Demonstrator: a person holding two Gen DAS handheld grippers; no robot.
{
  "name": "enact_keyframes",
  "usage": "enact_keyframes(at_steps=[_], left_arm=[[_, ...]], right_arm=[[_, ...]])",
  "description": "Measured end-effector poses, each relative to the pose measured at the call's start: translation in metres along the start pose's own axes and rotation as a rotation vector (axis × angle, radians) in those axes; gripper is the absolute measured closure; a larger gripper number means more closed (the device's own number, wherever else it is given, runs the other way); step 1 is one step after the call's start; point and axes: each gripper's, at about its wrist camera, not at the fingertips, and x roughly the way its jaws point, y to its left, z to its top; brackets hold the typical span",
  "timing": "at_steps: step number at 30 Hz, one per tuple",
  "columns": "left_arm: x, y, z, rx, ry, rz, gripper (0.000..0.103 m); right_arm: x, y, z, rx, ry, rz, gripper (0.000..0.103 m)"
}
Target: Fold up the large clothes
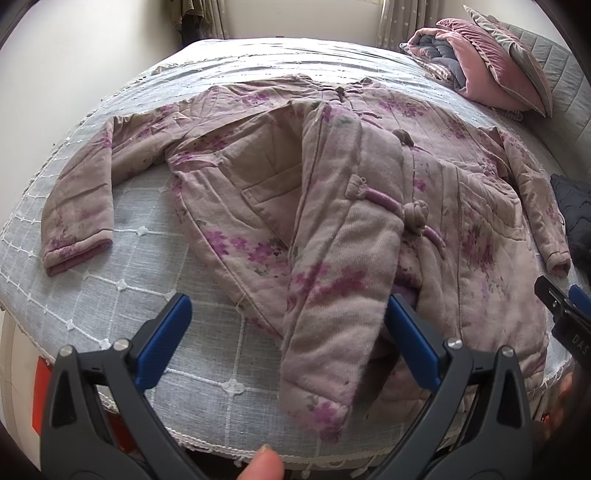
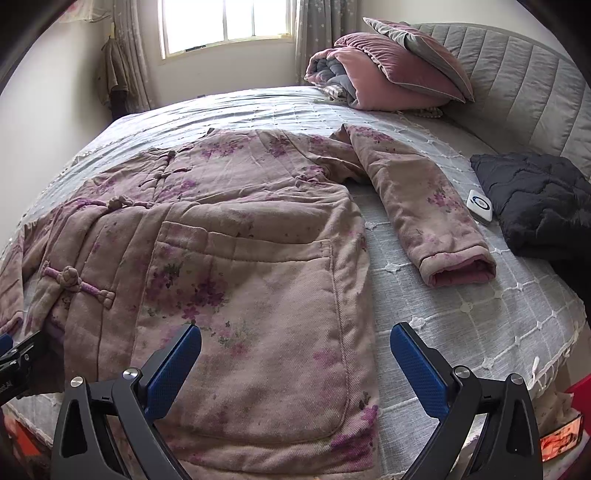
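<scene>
A padded pink-beige floral jacket (image 1: 332, 192) lies spread front-up on the bed, sleeves out to both sides; it also shows in the right wrist view (image 2: 240, 266). Its front flap is partly turned open over the middle. My left gripper (image 1: 290, 299) is open, its blue pads either side of the flap's lower end, holding nothing. My right gripper (image 2: 295, 332) is open above the jacket's right pocket and hem edge, empty. The right gripper (image 1: 561, 299) also shows at the right edge of the left wrist view.
The bed has a grey checked cover (image 2: 461, 295). A dark quilted garment (image 2: 543, 206) and a small white device (image 2: 479, 205) lie at the right. Pink and grey pillows (image 2: 391, 70) are stacked by the headboard (image 2: 517, 74). A window (image 2: 225, 22) is behind.
</scene>
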Motion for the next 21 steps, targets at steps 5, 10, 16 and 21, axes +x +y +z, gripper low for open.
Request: enact_keyframes(at_steps=[5,10,16,21], left_arm=[[-0.0007,0.0001,0.0002,0.002,-0.001,0.001,0.000],[-0.0006,0.0008,0.0006,0.000,0.000,0.000,0.000],[-0.0003,0.0010,0.0006,0.000,0.000,-0.001,0.000],[-0.0003,0.0011,0.0008,0.001,0.000,-0.001,0.000]], right_arm=[[-0.0002,-0.0005,-0.0003,0.003,-0.002,0.002,0.000],[-0.0014,-0.0015,-0.0001,0.009,-0.007,0.004,0.000],[-0.0019,-0.0025,0.0003,0.013,-0.007,0.007,0.000],[-0.0017,-0.0022,0.0004,0.010,-0.006,0.005,0.000]])
